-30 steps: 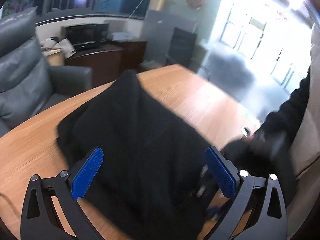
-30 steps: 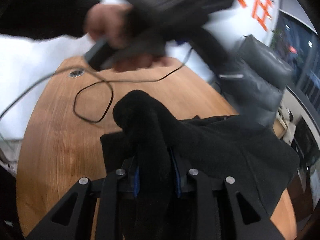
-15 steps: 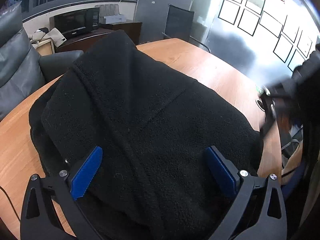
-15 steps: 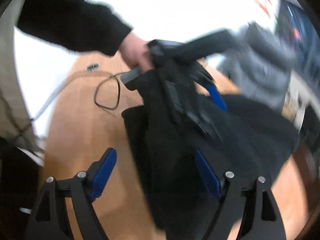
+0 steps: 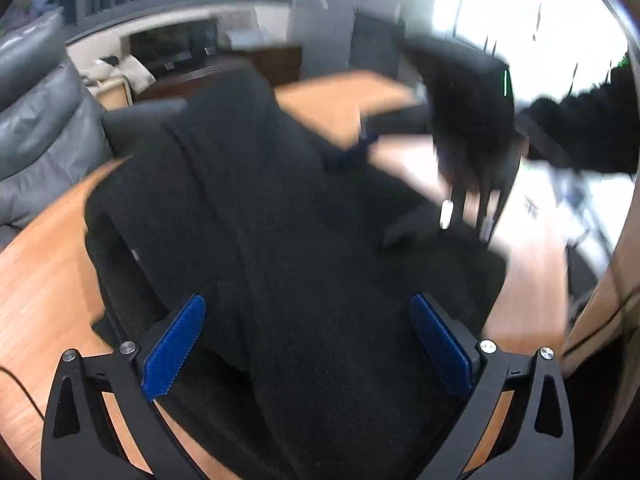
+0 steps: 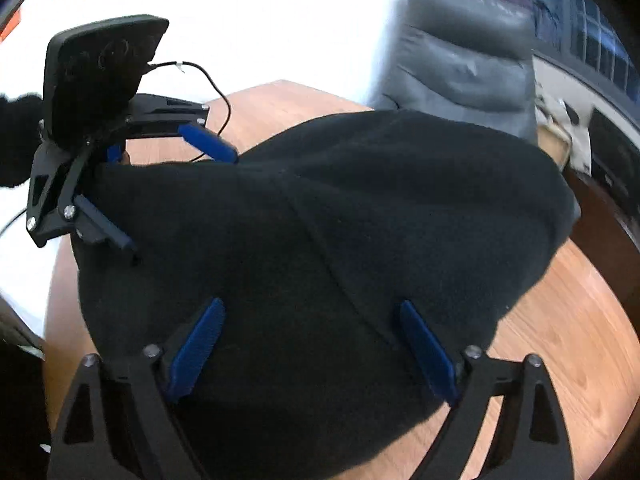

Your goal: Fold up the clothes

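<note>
table (image 6: 560,344) wood, rounded edge, grey armchair (image 6: 464,52) past it at 1 o'clock. black fleece garment (image 6: 320,240) lies bunched mid-table in a rough doubled-over mound, seam running down the middle. judging by the shape: at least one fold in, edges not squared, more folds and flattening left. left claw (image 5: 308,344) wide, empty, hovering over the near hem. right claw (image 6: 312,348) wide, empty, over the 6 o'clock edge. thin cable (image 6: 216,92) at 11.
</note>
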